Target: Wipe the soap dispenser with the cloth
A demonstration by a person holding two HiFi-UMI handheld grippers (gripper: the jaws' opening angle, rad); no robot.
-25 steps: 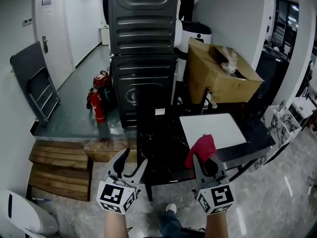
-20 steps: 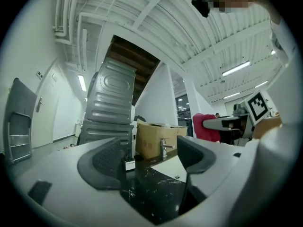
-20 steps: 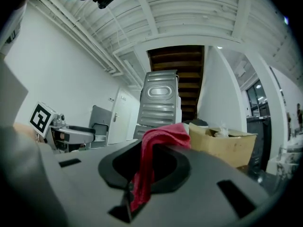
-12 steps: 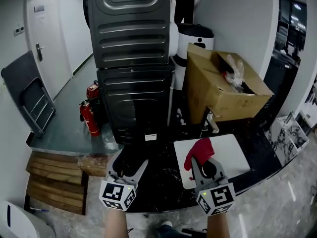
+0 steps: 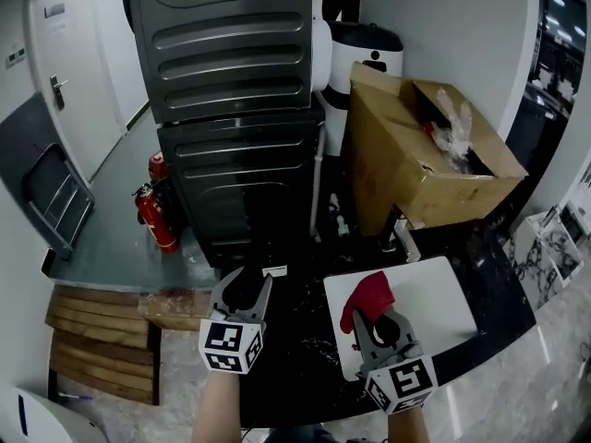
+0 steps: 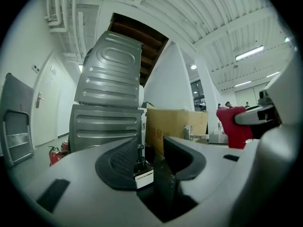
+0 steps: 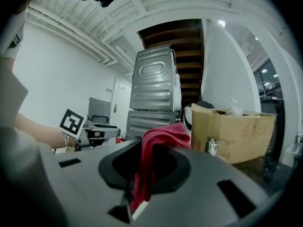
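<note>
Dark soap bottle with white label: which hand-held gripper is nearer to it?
Left. The left hand-held gripper has the bottle just ahead of its jaws; the right hand-held gripper stands farther aside.

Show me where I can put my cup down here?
The board's right half, between cloth and counter edge, is bare. So is the dark counter between board and bottle. It is crowded at the back, by box and tap.

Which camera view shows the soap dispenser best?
The left gripper view: the soap dispenser stands close and central, its dark body, pump neck and white label clear. The head view shows only its small pale label against the dark counter. The right gripper view does not show it.
</note>
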